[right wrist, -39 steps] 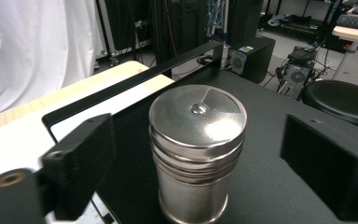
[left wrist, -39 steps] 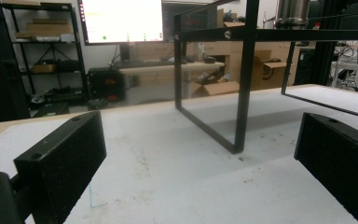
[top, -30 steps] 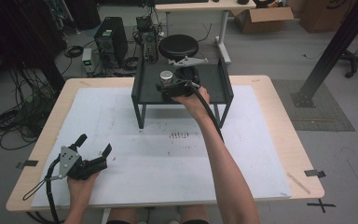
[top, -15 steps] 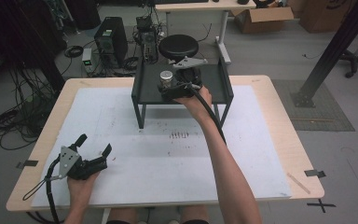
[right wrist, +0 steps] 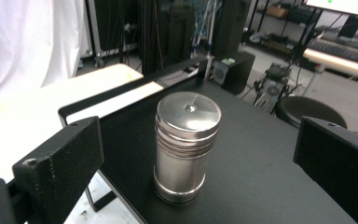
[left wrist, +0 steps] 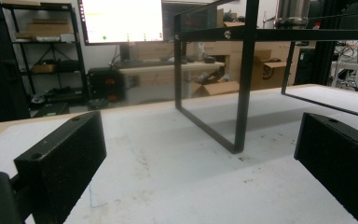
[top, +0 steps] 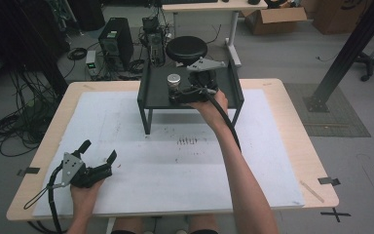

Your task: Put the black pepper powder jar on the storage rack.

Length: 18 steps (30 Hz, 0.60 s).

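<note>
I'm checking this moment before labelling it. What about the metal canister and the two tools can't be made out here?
- Metal canister: its far side is turned away in the right gripper view; too small for detail in the high view.
- Right tool: in the high view the hand and body cover its jaws.
- Black shelf: its top is above the camera in the left gripper view.
- Left tool: both jaws cut off by the frame edges.

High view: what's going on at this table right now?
A person holds a gripper in each hand. The right gripper is up on the black shelf, its jaws open and apart from a steel canister that stands upright between them. The left gripper rests open on the white table cover near the front edge, holding nothing.
</note>
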{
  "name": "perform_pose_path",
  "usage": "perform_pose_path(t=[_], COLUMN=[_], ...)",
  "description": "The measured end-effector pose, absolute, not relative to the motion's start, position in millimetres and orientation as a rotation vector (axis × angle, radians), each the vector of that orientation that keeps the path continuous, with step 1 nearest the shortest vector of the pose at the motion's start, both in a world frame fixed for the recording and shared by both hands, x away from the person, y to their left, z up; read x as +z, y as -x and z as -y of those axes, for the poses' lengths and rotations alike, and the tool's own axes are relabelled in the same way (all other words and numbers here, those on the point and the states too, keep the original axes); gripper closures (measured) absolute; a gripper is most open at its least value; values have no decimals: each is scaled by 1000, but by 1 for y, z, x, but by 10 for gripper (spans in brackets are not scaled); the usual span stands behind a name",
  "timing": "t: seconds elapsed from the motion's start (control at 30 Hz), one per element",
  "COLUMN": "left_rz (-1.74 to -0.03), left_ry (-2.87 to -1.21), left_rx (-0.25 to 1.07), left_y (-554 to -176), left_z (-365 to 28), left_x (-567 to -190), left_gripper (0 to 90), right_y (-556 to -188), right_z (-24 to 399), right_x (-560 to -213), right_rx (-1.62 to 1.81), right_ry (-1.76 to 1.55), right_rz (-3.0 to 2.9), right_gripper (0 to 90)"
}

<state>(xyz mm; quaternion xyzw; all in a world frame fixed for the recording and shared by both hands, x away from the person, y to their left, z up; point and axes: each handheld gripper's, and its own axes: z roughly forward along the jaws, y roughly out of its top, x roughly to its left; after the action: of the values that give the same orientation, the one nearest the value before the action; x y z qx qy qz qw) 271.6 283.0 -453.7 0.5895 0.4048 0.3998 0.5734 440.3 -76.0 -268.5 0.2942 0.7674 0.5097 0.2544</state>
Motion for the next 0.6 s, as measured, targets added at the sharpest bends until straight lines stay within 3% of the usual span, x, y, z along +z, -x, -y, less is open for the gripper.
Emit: perform_pose_path(t=[0.6], left_rz=[-949], left_ry=[-1384], left_rx=[936], left_y=[-272], left_z=[-283], left_x=[-454], left_gripper=[26], right_y=[-399], right_z=[114], right_x=[-261], right_rx=[1408], right_ry=[-790], right_rz=[-1998], right_gripper=[18])
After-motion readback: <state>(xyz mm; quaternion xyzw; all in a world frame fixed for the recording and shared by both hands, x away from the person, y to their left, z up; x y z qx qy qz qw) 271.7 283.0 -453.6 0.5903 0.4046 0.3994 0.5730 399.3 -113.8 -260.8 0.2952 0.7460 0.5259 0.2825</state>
